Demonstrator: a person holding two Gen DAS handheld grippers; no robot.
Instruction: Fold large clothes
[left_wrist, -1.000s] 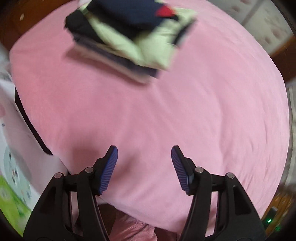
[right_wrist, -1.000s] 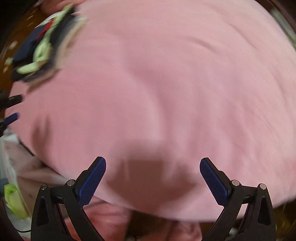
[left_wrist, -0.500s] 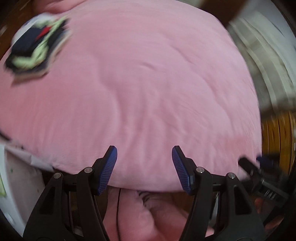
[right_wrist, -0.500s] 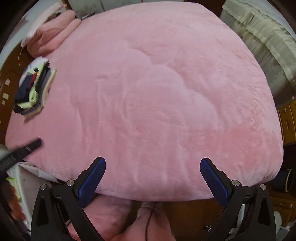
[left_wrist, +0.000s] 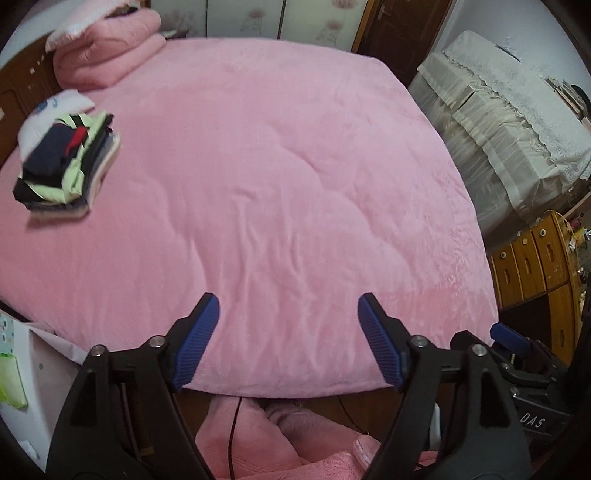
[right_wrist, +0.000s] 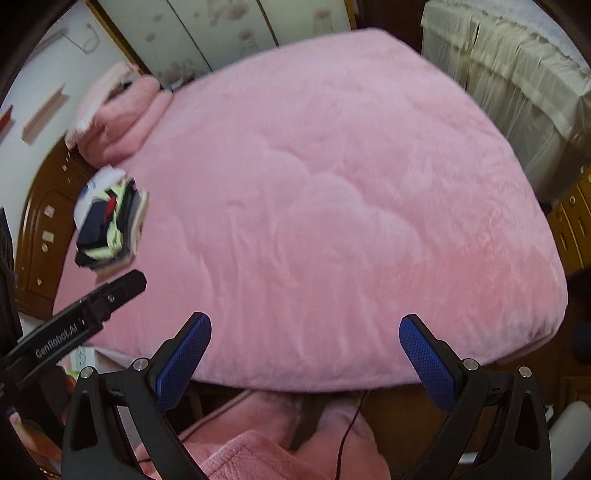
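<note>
Nearest, the left gripper (left_wrist: 288, 321) is opening with nothing between its jaws; the right gripper (right_wrist: 304, 345) is spread wide and empty; beyond lies the pink blanket (left_wrist: 280, 192); the folded clothes stack (left_wrist: 66, 162), dark and pale green, sits at its far left; only the left view shows wooden drawers (left_wrist: 532, 266).

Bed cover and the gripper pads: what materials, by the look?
Pink bed cover: looks like plush fleece, matte, with a soft nap and quilted creases. Left gripper pads: blue, finely ribbed, probably rubber or soft plastic; its jaws are opening, nothing between them.
</note>
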